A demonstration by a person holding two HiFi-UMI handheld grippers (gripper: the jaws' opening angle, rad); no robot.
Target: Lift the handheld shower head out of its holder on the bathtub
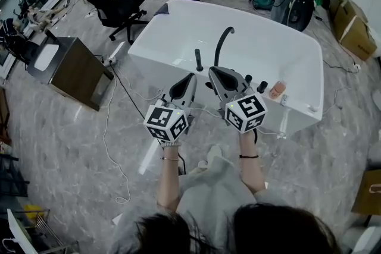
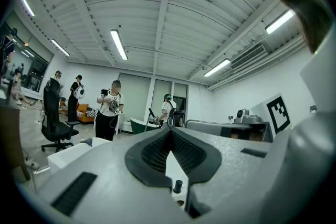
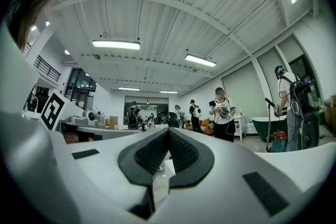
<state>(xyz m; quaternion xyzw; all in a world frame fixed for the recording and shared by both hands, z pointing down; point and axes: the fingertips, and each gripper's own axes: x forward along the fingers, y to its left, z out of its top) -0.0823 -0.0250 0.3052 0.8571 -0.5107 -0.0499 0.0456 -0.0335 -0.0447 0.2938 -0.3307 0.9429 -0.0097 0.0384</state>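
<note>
shower head (image 1: 198, 60) stands upright | left gripper (image 1: 191, 76) jaws together | right gripper (image 1: 212, 71) jaws together

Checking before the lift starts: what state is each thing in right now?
Left claw: shut, empty.
Right claw: shut, empty.
Shower head: upright in its holder, untouched.
Faucet: no water running.
Tub: no water in it.
</note>
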